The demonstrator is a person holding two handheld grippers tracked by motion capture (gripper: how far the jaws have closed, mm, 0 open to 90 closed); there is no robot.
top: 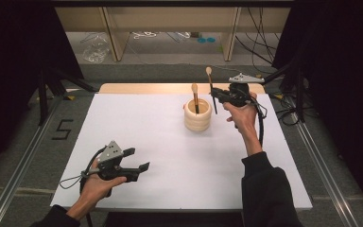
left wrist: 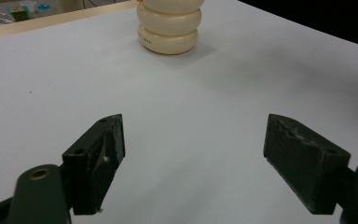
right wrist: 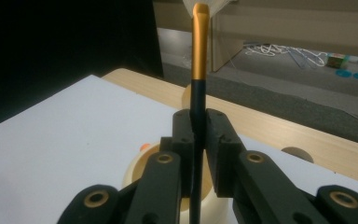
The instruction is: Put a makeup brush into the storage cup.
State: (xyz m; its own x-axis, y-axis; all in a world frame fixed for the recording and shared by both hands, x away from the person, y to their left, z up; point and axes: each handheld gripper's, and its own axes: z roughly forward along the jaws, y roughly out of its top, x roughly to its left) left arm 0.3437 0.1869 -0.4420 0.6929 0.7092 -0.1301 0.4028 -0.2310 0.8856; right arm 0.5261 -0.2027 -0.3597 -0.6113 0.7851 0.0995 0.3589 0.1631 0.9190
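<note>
Left tongs (top: 139,159) gape over bare white table (top: 179,161), edge close.

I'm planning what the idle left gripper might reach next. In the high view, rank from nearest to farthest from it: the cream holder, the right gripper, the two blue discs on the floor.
1. Cream holder, mid-table, up and right of the left gripper.
2. Right gripper, just right of and above the holder, clamped on a black-and-wood utensil.
3. Blue discs, on the floor beyond the table's far edge.

Grey floor (top: 179,71), black curtains (top: 14,42), wooden shelving (top: 170,19).
</note>
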